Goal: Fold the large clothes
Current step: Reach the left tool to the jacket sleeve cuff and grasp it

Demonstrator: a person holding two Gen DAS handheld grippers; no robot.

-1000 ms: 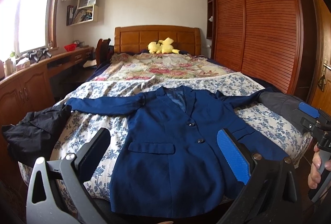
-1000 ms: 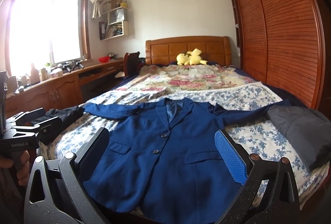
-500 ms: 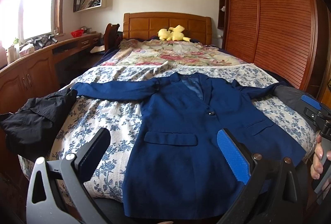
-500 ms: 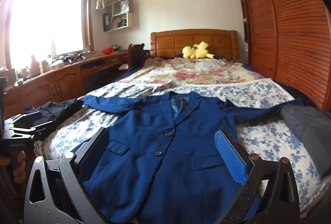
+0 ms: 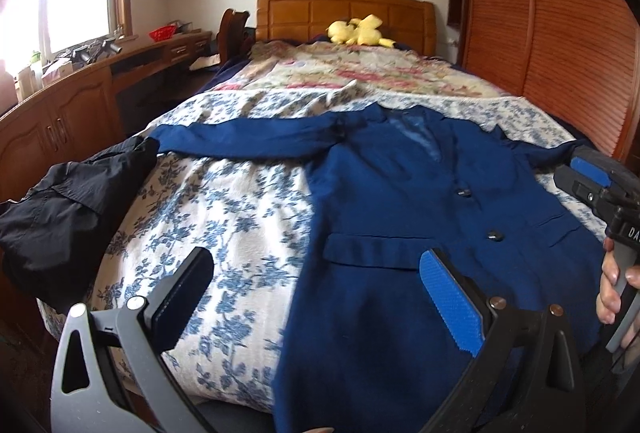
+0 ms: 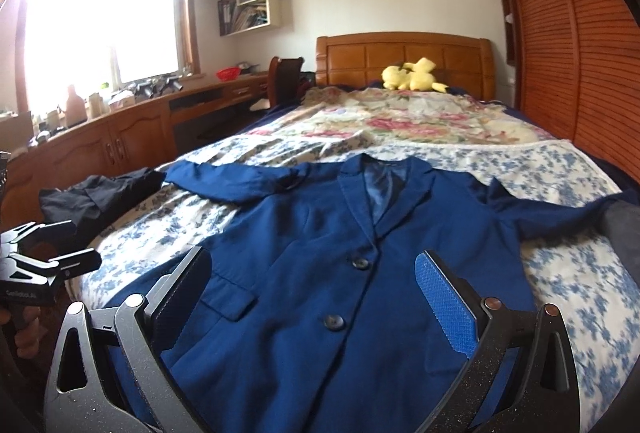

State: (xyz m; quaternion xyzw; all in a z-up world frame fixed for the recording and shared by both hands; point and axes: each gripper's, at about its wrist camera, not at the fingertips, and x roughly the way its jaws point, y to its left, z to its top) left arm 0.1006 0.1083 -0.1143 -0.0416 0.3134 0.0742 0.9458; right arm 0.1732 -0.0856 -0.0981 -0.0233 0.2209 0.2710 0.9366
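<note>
Navy-blue buttoned suit jacket [image 6: 320,273] lies face-up, sleeves spread, on the blue-floral-quilted bed [image 5: 224,217], apparently laid out for folding; left hand-held gripper [image 5: 316,297] and right hand-held gripper [image 6: 312,297] hover wide apart-jawed, empty.

A navy blue blazer [image 5: 408,233] lies face up on the bed, spread flat — collar toward the headboard, hem at the near edge. Its front is closed, with two dark buttons down the middle and a flap pocket on each side. The lapels open on a lighter blue lining. Both sleeves stretch outward — one toward the window side, its cuff just beside a dark garment, the other toward the wardrobe side.
</note>
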